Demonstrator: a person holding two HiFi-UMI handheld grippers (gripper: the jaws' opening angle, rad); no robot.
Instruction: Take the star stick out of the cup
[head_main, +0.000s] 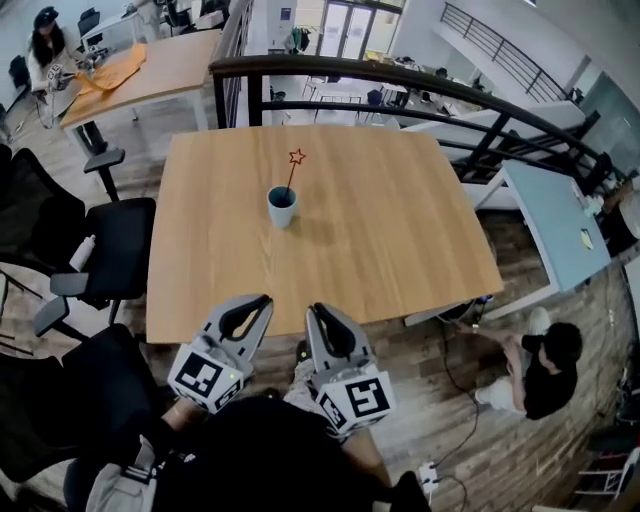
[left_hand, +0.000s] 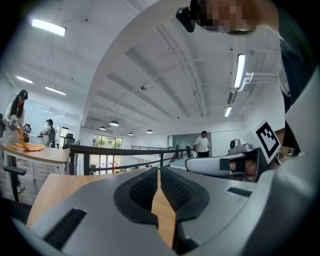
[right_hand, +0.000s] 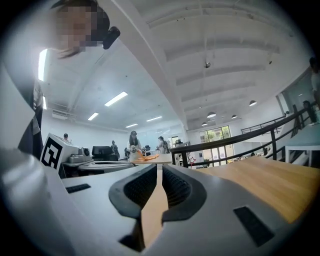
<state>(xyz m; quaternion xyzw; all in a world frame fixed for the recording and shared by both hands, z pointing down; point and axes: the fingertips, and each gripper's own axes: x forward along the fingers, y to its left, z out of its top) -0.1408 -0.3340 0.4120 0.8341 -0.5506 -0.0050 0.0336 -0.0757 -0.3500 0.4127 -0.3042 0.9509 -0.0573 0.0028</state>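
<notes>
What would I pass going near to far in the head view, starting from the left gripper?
The left gripper → wooden table's near edge → blue cup → star stick standing in it → black railing.

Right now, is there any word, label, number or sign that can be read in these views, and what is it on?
No readable text anywhere.
On the left gripper and right gripper: black-and-white square markers, patterns only, no letters.
On the cup: no label visible.
Far office background: too small to read.
</notes>
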